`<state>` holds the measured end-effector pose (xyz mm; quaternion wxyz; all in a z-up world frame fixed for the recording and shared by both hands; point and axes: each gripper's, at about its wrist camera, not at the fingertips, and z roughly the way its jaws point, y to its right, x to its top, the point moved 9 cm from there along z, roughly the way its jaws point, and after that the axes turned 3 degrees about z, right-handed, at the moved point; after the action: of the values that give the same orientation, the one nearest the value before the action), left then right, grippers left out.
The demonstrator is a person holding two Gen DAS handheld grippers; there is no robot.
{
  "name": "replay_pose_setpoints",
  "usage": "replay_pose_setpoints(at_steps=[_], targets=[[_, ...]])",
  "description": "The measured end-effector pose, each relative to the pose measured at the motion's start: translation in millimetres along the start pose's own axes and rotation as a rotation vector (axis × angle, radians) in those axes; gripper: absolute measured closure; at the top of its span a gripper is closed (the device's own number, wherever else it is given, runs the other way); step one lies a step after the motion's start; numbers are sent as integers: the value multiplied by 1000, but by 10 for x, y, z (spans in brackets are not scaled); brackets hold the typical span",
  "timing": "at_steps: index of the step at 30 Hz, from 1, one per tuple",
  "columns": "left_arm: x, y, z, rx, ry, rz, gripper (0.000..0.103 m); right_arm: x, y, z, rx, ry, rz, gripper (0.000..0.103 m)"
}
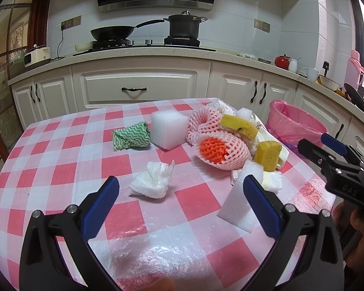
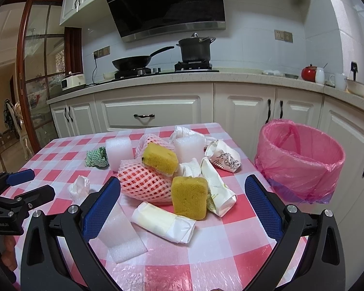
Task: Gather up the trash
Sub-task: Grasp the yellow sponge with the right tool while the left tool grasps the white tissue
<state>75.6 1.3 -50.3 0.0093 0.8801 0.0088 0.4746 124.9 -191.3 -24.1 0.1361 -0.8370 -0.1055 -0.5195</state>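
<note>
Left wrist view: left gripper [image 1: 180, 189] spread wide, empty, crumpled tissue [image 1: 154, 181] at frame centre between its fingers. Right wrist view: right gripper [image 2: 182, 189] likewise wide and empty, trash pile with yellow sponge [image 2: 189, 197] at centre. Pink-lined bin [image 2: 301, 162] stands at right, beside the table [image 2: 230, 242].

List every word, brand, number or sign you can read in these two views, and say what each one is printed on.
"DAS": embossed on the black body of the right gripper, seen in the left wrist view.
Embossed lettering on the black body of the left gripper, seen in the right wrist view: too blurred to read.
Dark ornamental print on the crumpled white paper cup: a pattern, no legible words.
Nothing else bears readable text.
</note>
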Motion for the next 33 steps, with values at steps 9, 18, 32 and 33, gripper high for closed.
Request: replay_pose_setpoints(at_steps=[9, 18, 32, 33], targets=[[-107, -178, 259, -3, -99, -39, 5, -83, 199, 306, 19, -182, 24, 7], [-116, -338, 603, -13, -170, -66, 18, -95, 313, 691, 39, -289, 27, 7], [-187, -432, 910, -7, -250, -82, 30, -268, 9, 1012, 86, -395, -28, 39], [-193, -443, 931, -6, -255, -85, 31, -275, 5, 1037, 85, -403, -28, 43]])
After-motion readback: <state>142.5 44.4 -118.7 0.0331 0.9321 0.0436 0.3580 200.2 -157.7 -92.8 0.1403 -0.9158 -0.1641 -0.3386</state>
